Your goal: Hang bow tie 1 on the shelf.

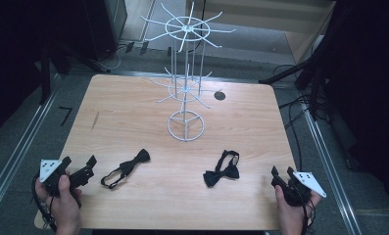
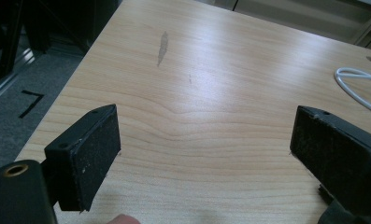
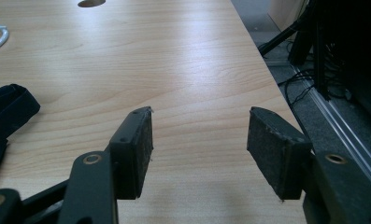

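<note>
Two black bow ties lie on the wooden table (image 1: 133,122): one bow tie (image 1: 127,168) at front left, the other bow tie (image 1: 222,169) at front right, its strap (image 3: 5,109) at the left edge of the right gripper view. A white wire display stand (image 1: 185,78) rises at the table's middle back, with hook arms at two levels. My left gripper (image 1: 78,165) is held at the front left corner, open, nothing between its fingers (image 2: 87,156). My right gripper (image 1: 281,173) is at the front right corner, open too, fingers (image 3: 136,149) empty.
A dark round hole (image 1: 219,95) sits in the tabletop right of the stand. The stand's round base (image 2: 356,86) shows at the right edge of the left gripper view. Metal rails, cables and dark frames flank the table on both sides.
</note>
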